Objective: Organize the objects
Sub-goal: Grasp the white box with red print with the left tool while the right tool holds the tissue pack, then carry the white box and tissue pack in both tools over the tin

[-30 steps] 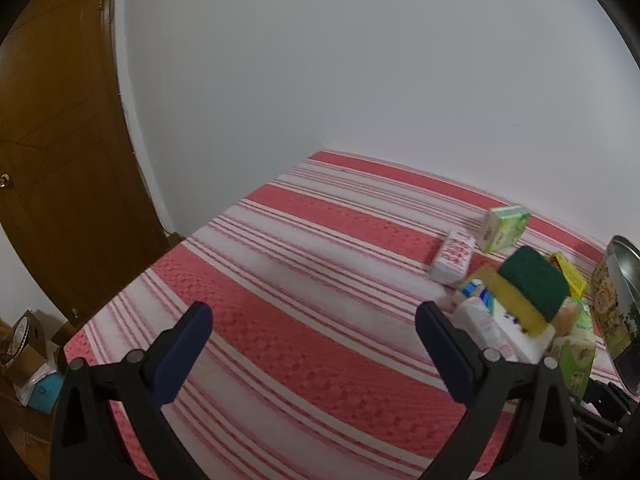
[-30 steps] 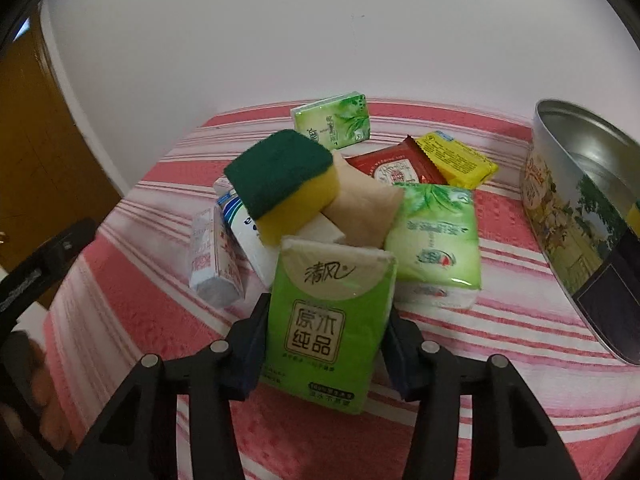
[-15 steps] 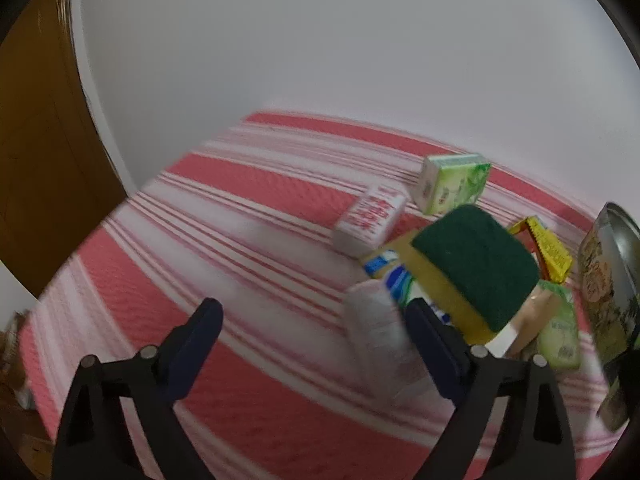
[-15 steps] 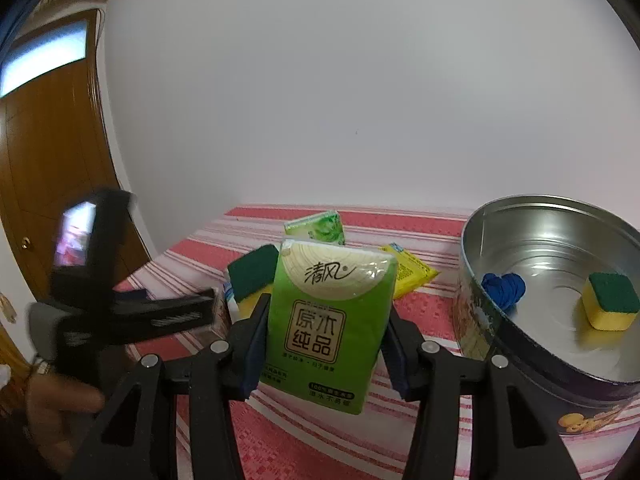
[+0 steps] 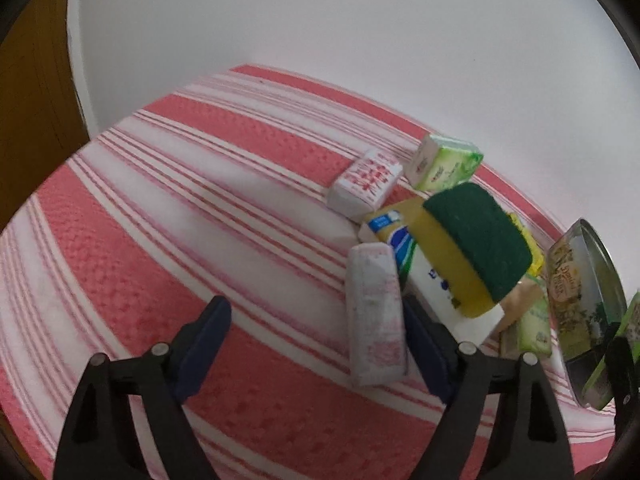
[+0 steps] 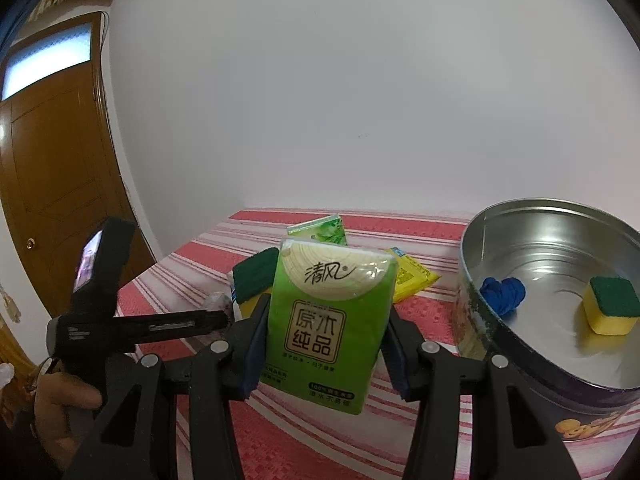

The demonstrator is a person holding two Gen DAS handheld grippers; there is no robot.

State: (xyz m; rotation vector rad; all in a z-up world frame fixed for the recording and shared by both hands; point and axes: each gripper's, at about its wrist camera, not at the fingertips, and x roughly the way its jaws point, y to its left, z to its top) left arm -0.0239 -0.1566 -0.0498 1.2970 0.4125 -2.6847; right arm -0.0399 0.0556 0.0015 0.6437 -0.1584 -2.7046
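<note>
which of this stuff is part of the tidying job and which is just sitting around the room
Part of the job:
- green tissue pack, clamped in the right gripper
- round tin, already holding a blue cloth and a sponge
- pink-and-white tissue pack between the open left gripper jaws, which have just been closing
- green-topped sponge on the pile

Just there:
- wooden door
- striped cloth

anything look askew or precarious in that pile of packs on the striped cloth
Yes: the green-topped yellow sponge sits tilted on top of the white blue-printed pack instead of flat on the red-striped cloth. The white pink-printed tissue pack leans on edge against the pile.
</note>
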